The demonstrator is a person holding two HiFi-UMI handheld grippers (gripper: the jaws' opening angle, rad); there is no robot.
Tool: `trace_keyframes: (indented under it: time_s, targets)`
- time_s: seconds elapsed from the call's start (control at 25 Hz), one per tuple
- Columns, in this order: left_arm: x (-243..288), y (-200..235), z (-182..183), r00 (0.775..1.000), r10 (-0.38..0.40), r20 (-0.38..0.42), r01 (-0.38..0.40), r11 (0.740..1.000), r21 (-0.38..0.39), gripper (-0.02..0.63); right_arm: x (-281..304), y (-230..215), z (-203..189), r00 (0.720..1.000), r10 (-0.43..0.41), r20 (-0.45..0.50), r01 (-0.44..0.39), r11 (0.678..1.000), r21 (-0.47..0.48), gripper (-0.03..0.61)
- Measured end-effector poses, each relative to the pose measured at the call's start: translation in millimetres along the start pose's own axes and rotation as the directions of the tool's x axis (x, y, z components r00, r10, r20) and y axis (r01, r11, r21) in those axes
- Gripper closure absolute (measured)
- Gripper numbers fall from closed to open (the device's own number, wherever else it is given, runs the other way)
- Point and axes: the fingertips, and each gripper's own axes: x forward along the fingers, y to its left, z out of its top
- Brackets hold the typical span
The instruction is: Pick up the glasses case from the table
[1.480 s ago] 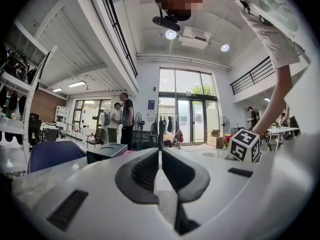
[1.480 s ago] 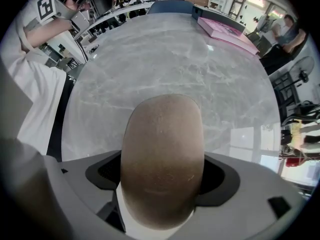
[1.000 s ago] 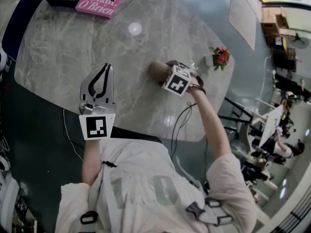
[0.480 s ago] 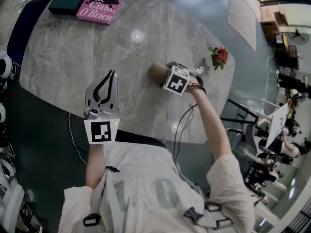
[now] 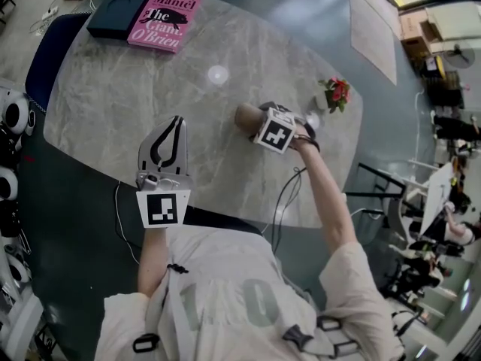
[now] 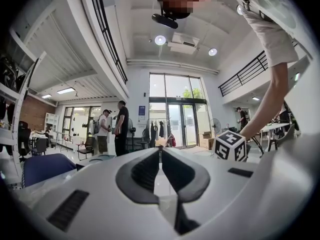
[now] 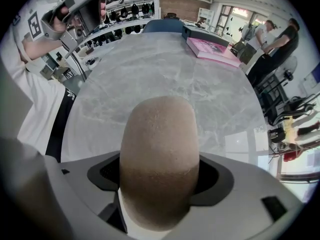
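1. Table: marble; the work is at its right side.
2. Right gripper: jaws clamped on the case, so the grasp seems made.
3. Left gripper: jaws together, empty.
4. Case: brown, possibly not yet off the table; next, lift it straight up.

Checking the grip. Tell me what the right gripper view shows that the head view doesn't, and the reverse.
Right gripper view only: the right gripper with its jaws pressed on both sides of the case, whose rounded end fills the gap; two people standing beyond the table.
Head view only: the flowers near the table's far edge.
Both: the case, the table, the book, and the left gripper, apart from the case.
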Motion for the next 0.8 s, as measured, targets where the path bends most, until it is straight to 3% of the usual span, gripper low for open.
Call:
trace_keyframes:
  time_s: [0.16,0.28,0.48,0.6,0.8]
  targets:
    - [-5,5,12,0.999,0.031,0.032,-0.030,0.999,-0.044,0.611,-19,-4,10,0.996,-0.074,0.059,0.074,0.997,0.000,0.204]
    - [-11,9,25,0.995,0.075,0.072,-0.065,0.989,-0.132,0.611,-43,-9,19,0.980,-0.151,0.132,0.148,0.988,0.029,0.204]
    - [-16,8,54,0.989,0.078,0.123,-0.066,0.992,-0.105,0.611,-92,-15,27,0.926,-0.286,0.247,0.275,0.958,0.079,0.204]
    - [-17,-1,74,0.984,0.065,0.165,-0.051,0.995,-0.089,0.611,-134,-16,35,0.846,-0.391,0.361,0.359,0.920,0.156,0.204]
    - [-18,-24,109,0.972,0.027,0.232,-0.011,0.997,-0.072,0.611,-213,-4,37,0.641,-0.573,0.511,0.456,0.819,0.347,0.204]
